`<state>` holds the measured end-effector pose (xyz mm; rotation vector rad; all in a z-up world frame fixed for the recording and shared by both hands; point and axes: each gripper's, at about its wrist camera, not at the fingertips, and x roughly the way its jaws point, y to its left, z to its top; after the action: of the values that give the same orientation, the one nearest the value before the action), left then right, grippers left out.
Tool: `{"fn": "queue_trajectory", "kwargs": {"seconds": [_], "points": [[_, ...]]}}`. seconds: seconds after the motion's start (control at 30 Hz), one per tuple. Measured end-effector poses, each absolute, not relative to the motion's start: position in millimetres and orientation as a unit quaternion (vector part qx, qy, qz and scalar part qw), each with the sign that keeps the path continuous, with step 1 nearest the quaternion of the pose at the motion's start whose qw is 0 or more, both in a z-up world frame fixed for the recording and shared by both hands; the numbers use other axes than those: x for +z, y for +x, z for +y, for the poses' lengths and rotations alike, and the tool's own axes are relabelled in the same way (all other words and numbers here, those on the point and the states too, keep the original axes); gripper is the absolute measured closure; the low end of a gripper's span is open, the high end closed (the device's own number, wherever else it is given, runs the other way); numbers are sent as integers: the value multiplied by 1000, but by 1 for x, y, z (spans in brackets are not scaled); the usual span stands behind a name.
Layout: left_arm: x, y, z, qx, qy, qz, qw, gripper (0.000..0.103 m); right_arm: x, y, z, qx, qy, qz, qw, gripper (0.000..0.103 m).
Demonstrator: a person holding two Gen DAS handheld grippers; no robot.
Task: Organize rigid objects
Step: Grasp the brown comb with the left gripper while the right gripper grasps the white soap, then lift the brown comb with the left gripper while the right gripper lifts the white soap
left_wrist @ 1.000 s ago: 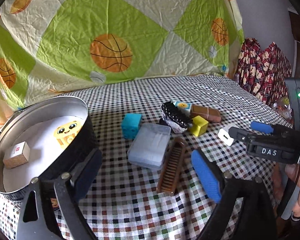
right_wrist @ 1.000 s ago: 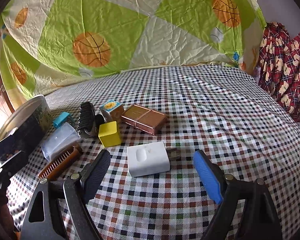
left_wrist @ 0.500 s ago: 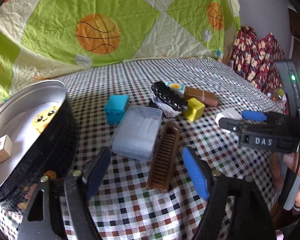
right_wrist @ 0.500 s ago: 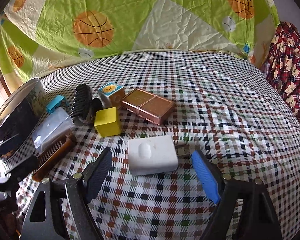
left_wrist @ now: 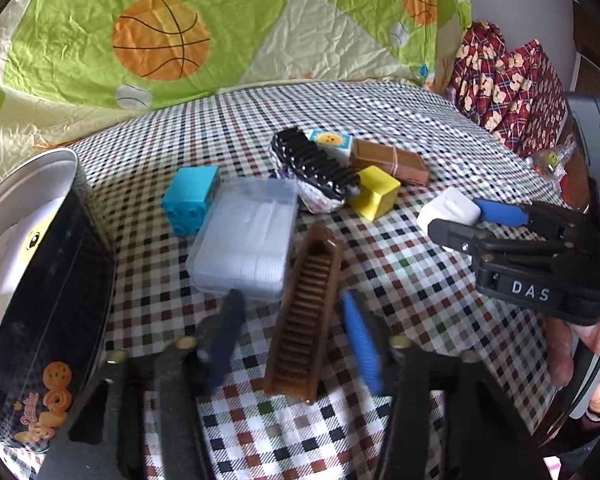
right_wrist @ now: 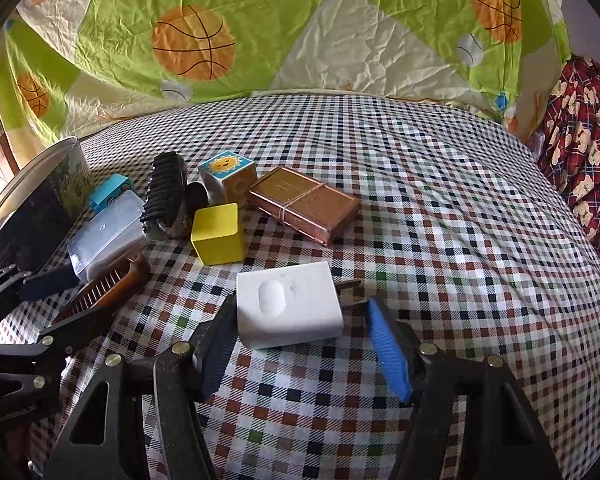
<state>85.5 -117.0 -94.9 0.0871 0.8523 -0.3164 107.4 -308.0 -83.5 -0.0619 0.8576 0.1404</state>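
Grasping is the step in hand, on both sides at once: you are closing each gripper around a separate item on the checked cloth [right_wrist: 440,184], and neither has been lifted yet.

Your left gripper [left_wrist: 292,332] straddles the brown comb [left_wrist: 304,312], which lies just right of the clear plastic box [left_wrist: 246,240] and touches its edge. The jaws are closing, blurred with motion, with the comb between them; gaps show on both sides, so the pads are not yet pressing.

Your right gripper [right_wrist: 300,344] straddles the white charger [right_wrist: 288,304], which sits well to the right of the clear plastic box, beyond the yellow cube [right_wrist: 218,234]. These jaws are closing too. The black pad looks to be at the charger's left edge, though I cannot tell if it touches; the blue pad stands clear of the right side.

The next move, as I judge it, calls for finishing both squeezes squarely, then lifting straight up. The comb is narrow and low, so keep the pads level or it may tip out. The round tin [left_wrist: 40,280], left of the clear plastic box, looks like the likely destination.
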Motion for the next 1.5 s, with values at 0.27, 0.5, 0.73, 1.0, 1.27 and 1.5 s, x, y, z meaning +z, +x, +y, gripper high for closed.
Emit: {"fn": "queue_trajectory", "kwargs": {"seconds": [0.27,0.5,0.73,1.0,1.27,1.5], "points": [[-93,81,-114,-161,36,396,903,79,-82,106,-314,69,-10,413,908,37],[-85,73,-108,-150,21,365,919,79,-81,105,-318,72,7,407,911,37],[-79,66,-94,-136,-10,332,933,79,-75,98,-322,77,19,382,921,37],[-71,57,-85,-122,-27,295,947,79,-68,89,-324,80,26,354,931,37],[-66,49,-78,-115,-40,266,956,79,-65,85,-326,78,33,337,938,37],[-63,42,-75,-114,-45,245,962,79,-62,80,-328,78,37,322,943,37]]}}
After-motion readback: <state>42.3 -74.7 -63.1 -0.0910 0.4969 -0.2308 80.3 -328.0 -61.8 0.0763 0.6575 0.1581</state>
